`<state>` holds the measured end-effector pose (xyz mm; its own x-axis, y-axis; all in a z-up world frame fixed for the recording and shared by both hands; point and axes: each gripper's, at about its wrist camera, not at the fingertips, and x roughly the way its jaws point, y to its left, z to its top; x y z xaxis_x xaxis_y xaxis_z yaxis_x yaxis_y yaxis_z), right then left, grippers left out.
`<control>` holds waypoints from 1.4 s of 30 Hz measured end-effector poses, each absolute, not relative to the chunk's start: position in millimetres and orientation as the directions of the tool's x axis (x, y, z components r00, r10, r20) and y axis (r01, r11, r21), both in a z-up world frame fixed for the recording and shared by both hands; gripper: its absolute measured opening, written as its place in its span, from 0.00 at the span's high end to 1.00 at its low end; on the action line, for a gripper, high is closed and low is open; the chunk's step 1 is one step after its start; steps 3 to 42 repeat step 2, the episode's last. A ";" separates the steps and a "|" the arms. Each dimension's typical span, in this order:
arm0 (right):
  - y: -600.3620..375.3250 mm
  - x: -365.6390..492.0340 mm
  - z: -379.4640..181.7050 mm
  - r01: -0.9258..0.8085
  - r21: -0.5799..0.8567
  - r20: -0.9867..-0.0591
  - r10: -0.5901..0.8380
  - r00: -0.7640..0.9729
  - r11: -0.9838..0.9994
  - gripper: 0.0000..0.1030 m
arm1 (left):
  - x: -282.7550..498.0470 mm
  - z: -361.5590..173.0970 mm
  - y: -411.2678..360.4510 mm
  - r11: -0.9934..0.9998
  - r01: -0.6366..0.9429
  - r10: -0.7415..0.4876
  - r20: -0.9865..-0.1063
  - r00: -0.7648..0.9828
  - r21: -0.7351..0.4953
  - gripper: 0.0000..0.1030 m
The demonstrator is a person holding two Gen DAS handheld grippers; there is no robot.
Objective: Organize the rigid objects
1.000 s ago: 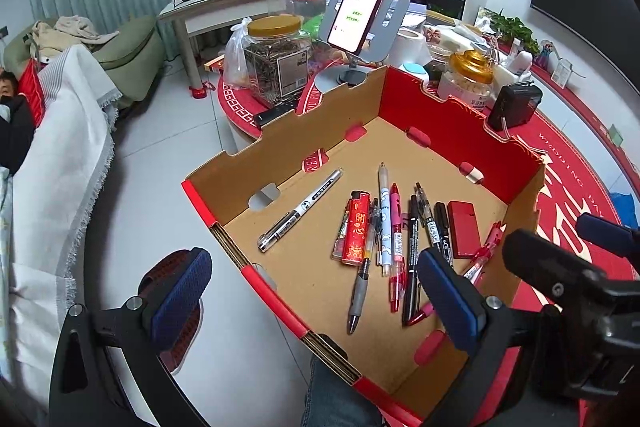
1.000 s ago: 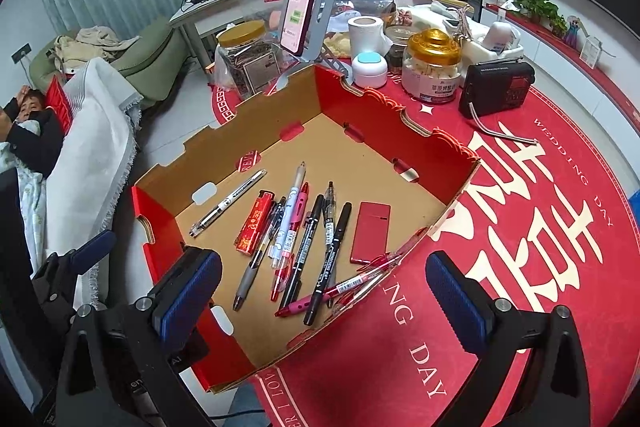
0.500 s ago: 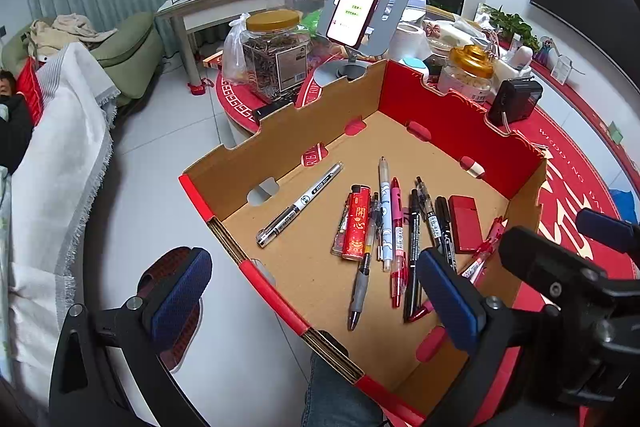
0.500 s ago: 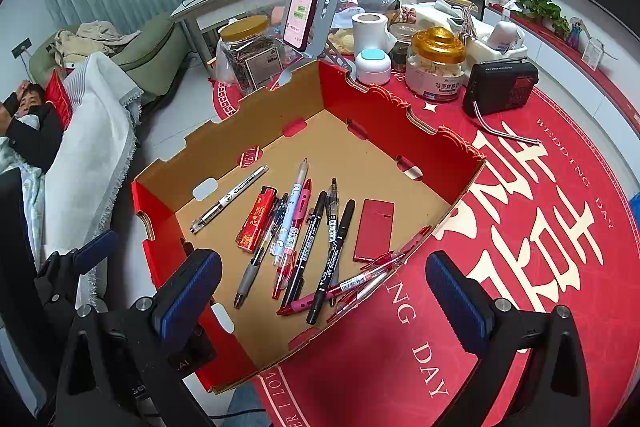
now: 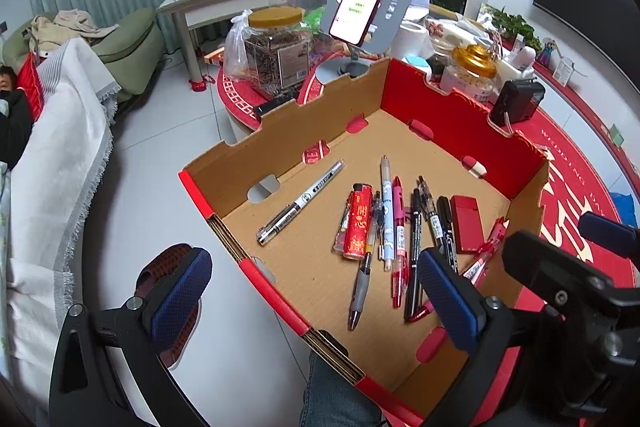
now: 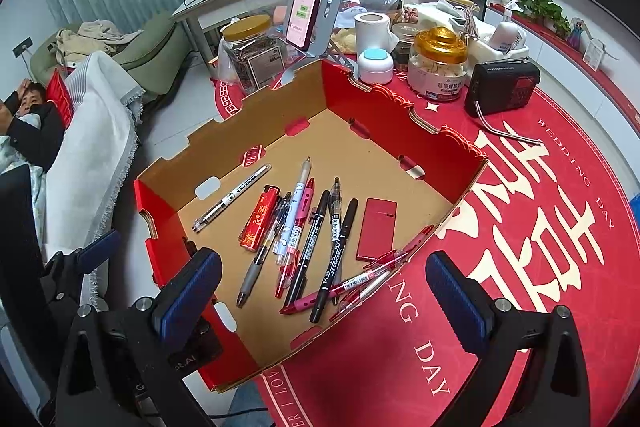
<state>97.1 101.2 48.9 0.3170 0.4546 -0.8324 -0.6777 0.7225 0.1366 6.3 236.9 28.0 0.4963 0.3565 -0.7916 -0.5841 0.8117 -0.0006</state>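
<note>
Top centre of your view: red smartphone point(image 6: 307, 4) lit up on a grey stand. Left of it, clear jar w/ yellow lid point(image 6: 249, 55). Right of it, white roll point(image 6: 372, 28), gold-lidded jar point(image 6: 439, 63), black radio point(image 6: 502, 88). Far left: green sofa point(image 6: 154, 53) and white blanket point(image 6: 92, 131).

Brown cardboard box point(image 6: 224, 143) with red inner walls and red rim, flat red case point(image 6: 377, 229), red-and-gold lighter point(image 6: 259, 218) (gold characters), pink pen point(image 6: 301, 211), red tablecloth point(image 6: 540, 247) with cream lettering, blue-padded fingers point(image 6: 188, 297)
</note>
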 end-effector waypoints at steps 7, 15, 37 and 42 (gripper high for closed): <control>100.7 96.7 49.5 -0.677 0.138 -0.831 0.456 0.318 0.723 0.00 | 5.1 28.9 236.5 0.815 -0.579 0.360 -0.786 0.503 0.003 0.00; 100.7 96.7 49.5 -0.677 0.138 -0.831 0.456 0.318 0.723 0.00 | 5.1 28.9 236.5 0.815 -0.579 0.360 -0.786 0.503 0.003 0.00; 100.7 96.7 49.5 -0.677 0.138 -0.831 0.456 0.318 0.723 0.00 | 5.1 28.9 236.5 0.815 -0.579 0.360 -0.786 0.503 0.003 0.00; 100.7 96.7 49.5 -0.677 0.138 -0.831 0.456 0.318 0.723 0.00 | 5.1 28.9 236.5 0.815 -0.579 0.360 -0.786 0.503 0.003 0.00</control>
